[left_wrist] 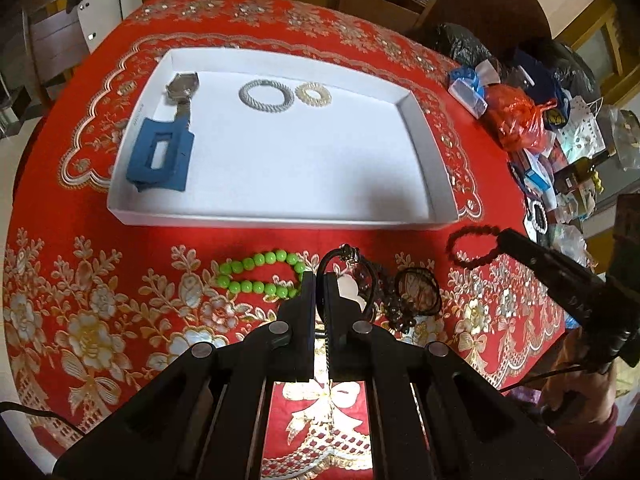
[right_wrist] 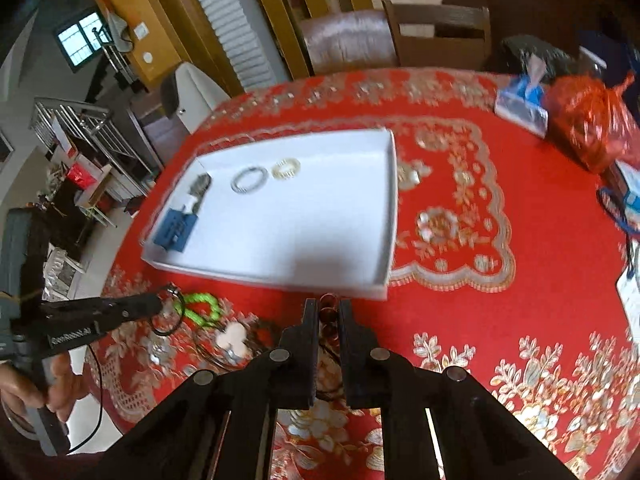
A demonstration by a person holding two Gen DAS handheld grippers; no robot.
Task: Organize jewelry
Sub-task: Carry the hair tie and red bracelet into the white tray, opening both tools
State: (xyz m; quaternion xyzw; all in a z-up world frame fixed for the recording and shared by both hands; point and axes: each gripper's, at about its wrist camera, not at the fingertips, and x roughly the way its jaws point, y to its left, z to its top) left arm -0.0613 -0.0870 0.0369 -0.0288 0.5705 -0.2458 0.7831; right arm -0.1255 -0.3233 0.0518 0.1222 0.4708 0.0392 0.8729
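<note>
My left gripper (left_wrist: 319,276) is shut on a thin black cord bracelet (left_wrist: 347,252) with a small metal clasp, held just above the red cloth. The right wrist view shows the left gripper (right_wrist: 158,305) at the left, in a person's hand. My right gripper (right_wrist: 329,304) is shut on a dark red bead bracelet (right_wrist: 328,315), lifted near the front edge of the white tray (right_wrist: 372,292). In the left wrist view the right gripper (left_wrist: 502,238) holds that red bracelet (left_wrist: 476,266) at the right. The tray (left_wrist: 280,220) holds a watch (left_wrist: 182,86), a blue hair claw (left_wrist: 160,156), a silver bracelet (left_wrist: 266,95) and a pale coil ring (left_wrist: 312,95).
A green bead bracelet (left_wrist: 260,276) and a heap of black hair ties (left_wrist: 412,292) lie on the red flowered tablecloth in front of the tray. Bags, boxes and a bottle crowd the table's right side (left_wrist: 520,120). Chairs stand behind the table.
</note>
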